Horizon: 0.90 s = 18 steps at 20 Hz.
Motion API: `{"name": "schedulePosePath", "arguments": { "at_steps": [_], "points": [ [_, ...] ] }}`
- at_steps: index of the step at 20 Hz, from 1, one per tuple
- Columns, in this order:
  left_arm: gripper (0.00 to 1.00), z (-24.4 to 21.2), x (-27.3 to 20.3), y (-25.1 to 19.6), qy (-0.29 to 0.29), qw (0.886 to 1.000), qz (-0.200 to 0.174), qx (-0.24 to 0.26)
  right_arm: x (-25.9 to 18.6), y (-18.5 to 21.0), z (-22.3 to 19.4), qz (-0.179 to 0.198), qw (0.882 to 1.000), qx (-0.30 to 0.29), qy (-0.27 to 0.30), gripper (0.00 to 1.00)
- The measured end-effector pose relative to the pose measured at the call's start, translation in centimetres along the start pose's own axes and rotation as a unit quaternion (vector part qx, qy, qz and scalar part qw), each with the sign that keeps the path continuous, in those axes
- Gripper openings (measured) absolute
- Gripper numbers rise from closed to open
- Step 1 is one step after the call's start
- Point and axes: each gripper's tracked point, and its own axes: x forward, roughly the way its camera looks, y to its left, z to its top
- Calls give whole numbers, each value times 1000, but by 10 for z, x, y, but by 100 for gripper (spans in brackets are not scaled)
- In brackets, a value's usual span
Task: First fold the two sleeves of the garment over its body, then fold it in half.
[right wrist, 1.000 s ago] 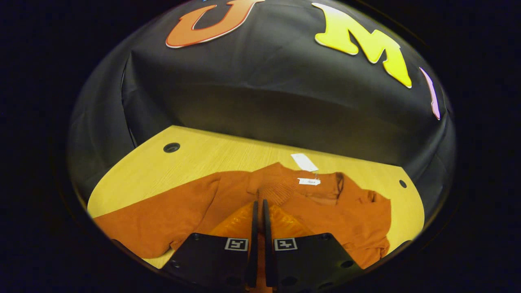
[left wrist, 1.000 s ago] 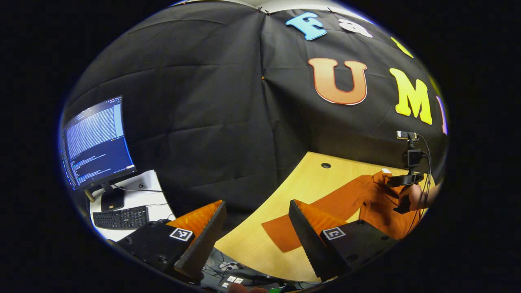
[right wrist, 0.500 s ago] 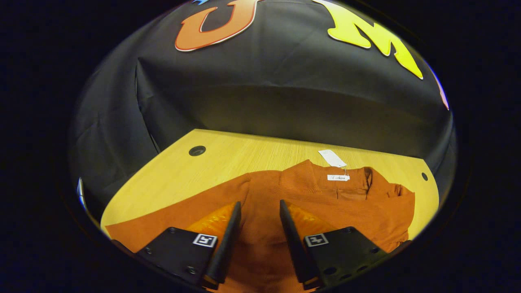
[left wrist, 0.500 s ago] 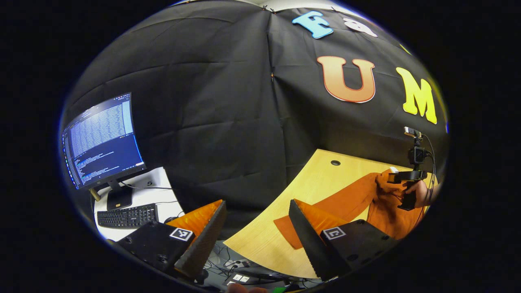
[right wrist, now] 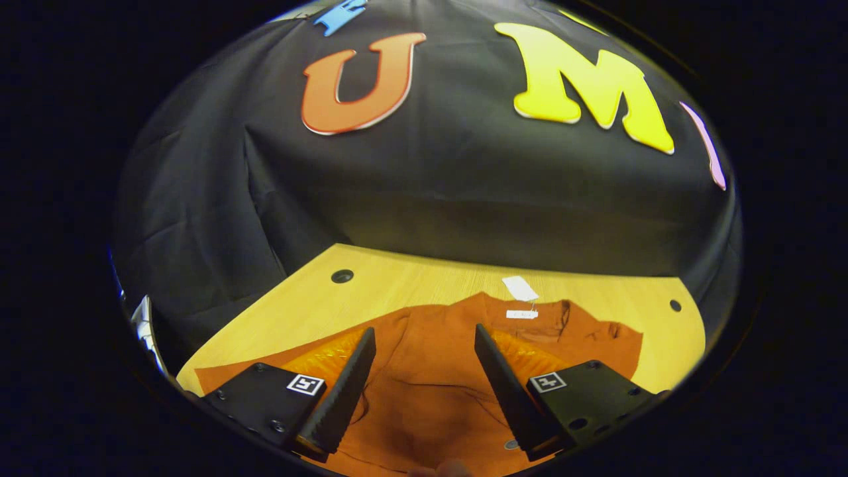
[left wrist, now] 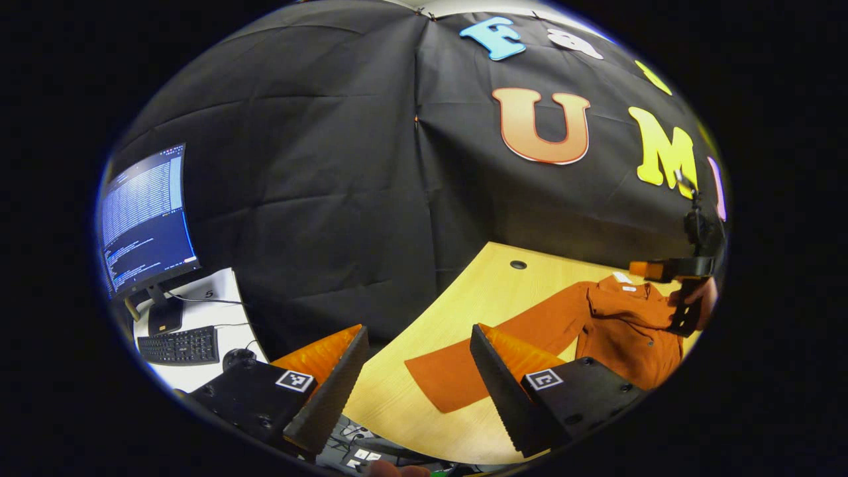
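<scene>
Garment (right wrist: 430, 371): rust-orange knit top, lying on a light wooden table (right wrist: 411, 278), collar toward the booth's back wall. A white hang tag (right wrist: 520, 288) rests on the wood just beyond the collar; a small white neck label (right wrist: 522, 314) sits inside the neckline. The cloth over the body shows soft creases. In the left gripper view the garment (left wrist: 623, 324) lies at the far right of the table (left wrist: 477, 298), and one long sleeve (left wrist: 490, 351) runs out flat across the wood toward the near edge, cuff end spread wide.

Right gripper (right wrist: 424, 377): hangs above the garment's body, jaws spread wide apart, nothing between them, orange cloth visible through the gap. In the left gripper view the same tool (left wrist: 676, 268) shows far off at the right edge, over the collar end, with a hand (left wrist: 695, 301) on its handle; from there I cannot tell how its fingers stand.

Left gripper (left wrist: 417, 371): held off the table's near corner, apart from the garment, jaws wide open and empty. Its right-hand finger overlaps the sleeve's cuff end in the view; contact cannot be judged.

Surroundings: two round cable holes in the tabletop (right wrist: 342, 275). To the left, a lit monitor (left wrist: 142, 222) on a white desk (left wrist: 212, 311), a black keyboard (left wrist: 179, 344) in front of it and a mouse (left wrist: 235, 356) beside that.
</scene>
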Motion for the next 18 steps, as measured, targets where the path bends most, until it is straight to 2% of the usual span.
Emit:
{"name": "schedulePosePath", "arguments": {
  "at_steps": [3,4,5,8,9,10,18],
  "points": [
    [100,-16,8,-6,20,1000,-9,-4,-50,0,29,17,998,-30,-47,96],
    [100,-22,9,-8,27,1000,-10,1,-70,-2,42,22,997,-37,-66,93],
    [99,-25,10,-7,33,999,-8,9,-88,-5,50,24,995,-45,-80,96],
    [100,-37,19,-6,44,999,-11,14,-136,-15,69,20,991,-60,-118,96],
    [100,-43,24,-6,50,999,-11,11,-148,-20,75,14,989,-67,-134,92],
    [100,-50,28,-6,57,998,-12,8,-159,-24,77,9,987,-72,-140,95],
    [100,-101,69,-14,106,993,-17,38,-205,-59,93,-26,985,-75,-152,93]
  ]
}}
